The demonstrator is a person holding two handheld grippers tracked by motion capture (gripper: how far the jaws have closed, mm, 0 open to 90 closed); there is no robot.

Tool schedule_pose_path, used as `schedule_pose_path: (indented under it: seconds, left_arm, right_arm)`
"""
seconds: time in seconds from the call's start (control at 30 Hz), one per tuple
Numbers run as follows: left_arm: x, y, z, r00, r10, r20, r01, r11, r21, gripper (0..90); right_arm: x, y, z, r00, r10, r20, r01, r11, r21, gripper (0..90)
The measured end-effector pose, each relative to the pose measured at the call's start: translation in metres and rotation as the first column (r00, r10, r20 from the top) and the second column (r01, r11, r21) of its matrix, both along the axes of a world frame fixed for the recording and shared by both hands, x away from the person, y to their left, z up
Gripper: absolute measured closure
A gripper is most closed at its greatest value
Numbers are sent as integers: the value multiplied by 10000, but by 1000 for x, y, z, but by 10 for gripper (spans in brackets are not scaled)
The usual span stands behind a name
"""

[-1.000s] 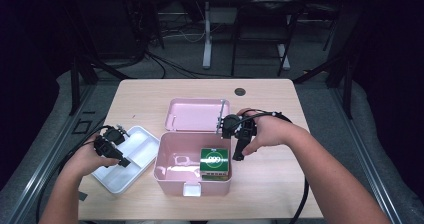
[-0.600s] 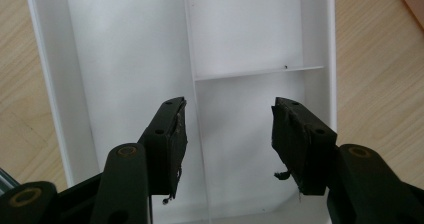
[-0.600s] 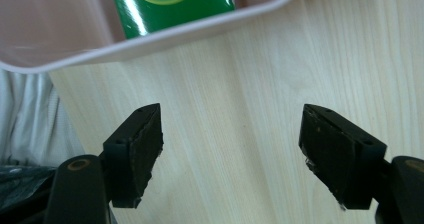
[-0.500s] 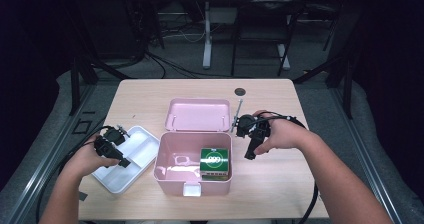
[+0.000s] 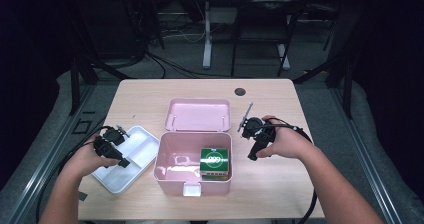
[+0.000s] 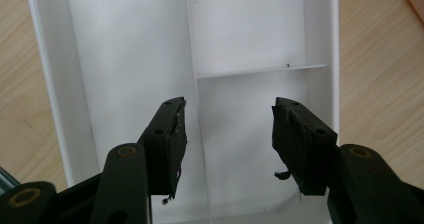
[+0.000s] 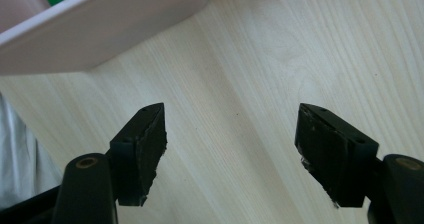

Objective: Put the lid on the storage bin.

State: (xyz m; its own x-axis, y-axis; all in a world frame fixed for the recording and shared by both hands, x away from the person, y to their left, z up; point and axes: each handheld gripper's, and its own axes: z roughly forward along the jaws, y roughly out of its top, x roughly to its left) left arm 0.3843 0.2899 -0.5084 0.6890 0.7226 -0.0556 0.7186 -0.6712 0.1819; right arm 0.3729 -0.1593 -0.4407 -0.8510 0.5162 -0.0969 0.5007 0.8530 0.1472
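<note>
1. The pink box [image 5: 192,161] stands open near the front edge of the worktop [image 5: 150,96], its lid [image 5: 198,115] lying flat just behind it. This placement leaves the interior reachable from above by either hand.
2. A green packet [image 5: 215,162] sits inside the box, against its right wall (the side nearest the right gripper). It appears to be the item in hand, already placed in the box.
3. The white tray [image 5: 131,156] lies just left of the box, divided into compartments, all of them vacant. It sits within reach of the left hand, probably as the sorting or source container.
4. The left gripper [image 6: 227,134] hovers over the tray, pointing down into it. Its fingers [image 6: 170,139] stand apart with nothing between them.
5. The right gripper [image 7: 230,149] hangs over bare worktop just right of the box, tilted down and toward the person. Its fingers [image 7: 142,141] are wide but have just been closing slightly, with nothing between them.
6. Both forearms enter from the near edge, wrists bent downward, the hands flanking the box.
</note>
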Motion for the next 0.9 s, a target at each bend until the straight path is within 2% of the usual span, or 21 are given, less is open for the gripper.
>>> schedule_pose_path:
  seconds: [0.1,0.2,0.27,0.3,0.37,0.4,0.47,0.5,0.67,0.7,0.73,0.77,0.83,0.9]
  left_arm:
    - [0,0,0,10000,-16,-23,16,10000,-12,482]
    - [0,0,0,10000,-9,-26,9,10000,-26,492]
    - [0,0,0,10000,17,-17,-17,10000,-57,493]
    - [0,1,1,10000,-18,11,19,10000,-41,493]
    - [0,1,1,10000,21,35,-21,10000,-36,494]
    - [0,1,1,10000,3,24,-3,10000,-53,496]
    - [-1,2,2,10000,20,29,-20,10000,-71,498]
    - [-1,2,1,10000,37,4,-37,10000,-62,499]
    - [-1,3,-1,9999,44,-100,-44,10000,-29,501]
    - [0,3,-1,10000,52,-82,-52,10000,-19,501]
    - [0,3,-1,10000,57,-77,-58,10000,-15,501]
    - [0,3,-1,10000,59,-75,-59,10000,-22,502]
    - [0,3,-1,9999,82,-62,-82,10000,-20,504]
    - [0,3,-1,9999,116,-43,-116,9999,83,511]
  right_arm:
    - [-3,0,-4,9996,-274,113,272,9995,189,285]
    - [-4,-1,-9,9970,-725,277,707,9957,605,289]
    - [-3,-3,-11,9908,-1297,375,1254,9870,1005,289]
    - [-4,-3,-11,9879,-1495,418,1447,9844,1004,289]
    - [-4,-5,-15,9824,-1796,507,1728,9780,1166,291]
    - [-5,-5,-18,9774,-2004,666,1890,9708,1476,294]
    - [-6,-7,-21,9692,-2296,887,2132,9632,1635,300]
    - [-7,-7,-21,9671,-2396,849,2232,9603,1676,300]
    - [-11,-9,-24,9556,-2612,1364,2335,9536,1901,305]
    - [-13,-10,-23,9566,-2616,1287,2382,9558,1723,305]
    - [-14,-10,-25,9516,-2728,1416,2432,9501,1954,305]
    - [-14,-12,-26,9513,-2762,1369,2446,9466,2099,305]
    - [-17,-14,-27,9454,-2879,1530,2579,9475,1893,307]
    - [-19,-16,-31,9380,-3017,1706,2657,9421,2046,311]
